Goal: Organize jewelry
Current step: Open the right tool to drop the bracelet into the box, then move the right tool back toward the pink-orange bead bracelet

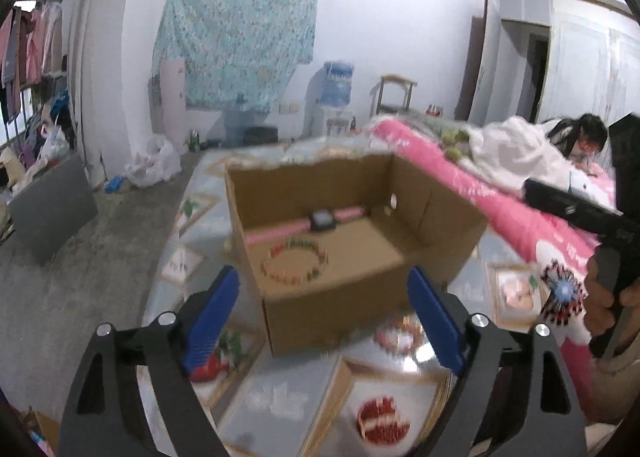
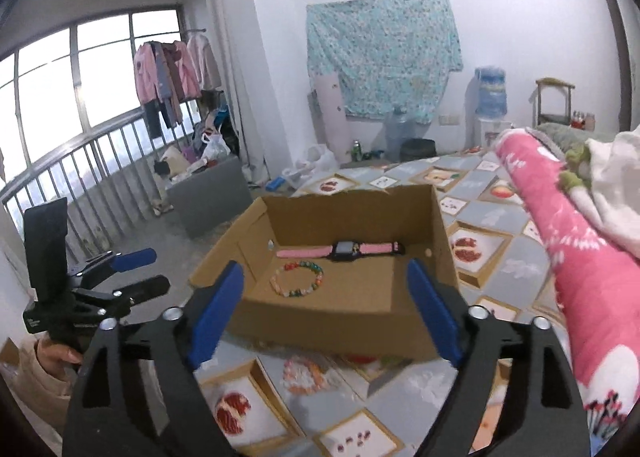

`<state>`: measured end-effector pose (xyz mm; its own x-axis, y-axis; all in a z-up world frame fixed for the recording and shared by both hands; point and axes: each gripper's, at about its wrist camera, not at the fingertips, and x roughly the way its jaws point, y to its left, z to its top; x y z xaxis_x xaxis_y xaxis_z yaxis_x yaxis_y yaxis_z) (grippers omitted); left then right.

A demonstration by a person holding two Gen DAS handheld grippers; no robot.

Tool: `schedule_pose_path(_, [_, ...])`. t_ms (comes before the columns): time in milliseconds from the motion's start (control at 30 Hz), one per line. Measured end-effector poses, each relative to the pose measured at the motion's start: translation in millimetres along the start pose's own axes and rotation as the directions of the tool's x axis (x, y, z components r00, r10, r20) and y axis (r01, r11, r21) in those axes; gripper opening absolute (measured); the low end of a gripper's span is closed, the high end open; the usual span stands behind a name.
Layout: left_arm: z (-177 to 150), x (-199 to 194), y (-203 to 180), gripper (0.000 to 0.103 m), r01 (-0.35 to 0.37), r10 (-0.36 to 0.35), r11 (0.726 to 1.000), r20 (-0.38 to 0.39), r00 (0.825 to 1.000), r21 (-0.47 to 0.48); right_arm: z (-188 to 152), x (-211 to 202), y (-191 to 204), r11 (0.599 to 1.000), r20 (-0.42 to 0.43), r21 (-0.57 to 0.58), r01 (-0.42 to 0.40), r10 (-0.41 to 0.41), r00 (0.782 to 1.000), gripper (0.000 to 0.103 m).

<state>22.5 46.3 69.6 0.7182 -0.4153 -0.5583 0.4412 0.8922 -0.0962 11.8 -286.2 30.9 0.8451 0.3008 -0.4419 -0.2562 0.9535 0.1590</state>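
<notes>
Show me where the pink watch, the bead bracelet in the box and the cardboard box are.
pink watch [image 2: 345,250], right wrist view, on its dark face.
bead bracelet [image 2: 316,268], right wrist view, on the beads of its far right arc.
cardboard box [image 1: 332,309], left wrist view, on its near outer wall.

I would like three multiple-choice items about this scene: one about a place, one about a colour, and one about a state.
1. Where does the bead bracelet lie?
A. inside the cardboard box
B. on the pink blanket
C. between gripper fingers

2. What colour is the strap of the watch?
A. green
B. pink
C. white

3. How do the jaws of the right gripper stand?
A. shut on the watch
B. shut on nothing
C. open, with nothing held

Key: 1 A, it rests on the box floor in front of the watch; 2 B, pink bands extend from the dark case; 3 C, the blue pads stand wide apart.
</notes>
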Motion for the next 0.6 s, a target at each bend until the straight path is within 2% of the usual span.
schedule_pose_path(133, [-25.1, 10.1, -6.5, 0.085, -0.055, 0.055, 0.998, -0.075, 0.996, 0.006, -26.6, 8.1, 6.1, 0.993, -0.086, -0.054, 0.105, -0.109, 0.99, 0.095])
schedule_pose_path(233, [-43.0, 17.7, -9.4, 0.086, -0.087, 0.089, 0.996, -0.129, 0.988, 0.026, -47.0, 14.1, 10.2, 0.982, -0.135, -0.098, 0.158, -0.171, 0.976, 0.095])
schedule_pose_path(367, [-68.7, 38.9, -10.3, 0.086, -0.134, 0.14, 0.99, -0.233, 0.962, 0.042, -74.2, 25.4, 15.3, 0.962, -0.205, -0.155, 0.223, -0.252, 0.946, 0.095])
schedule_pose_path(533, [-93.6, 61.3, -6.5, 0.086, -0.144, 0.136, 0.99, -0.309, 0.941, -0.001, -104.3, 41.6, 10.0, 0.971, -0.304, -0.127, 0.203, -0.233, 0.924, 0.095])
schedule_pose_path(600, [-99.0, 66.2, -4.8, 0.086, -0.148, 0.136, 0.989, -0.32, 0.938, -0.015, -118.4, 49.7, 6.1, 0.975, -0.36, -0.098, 0.198, -0.22, 0.907, 0.095])
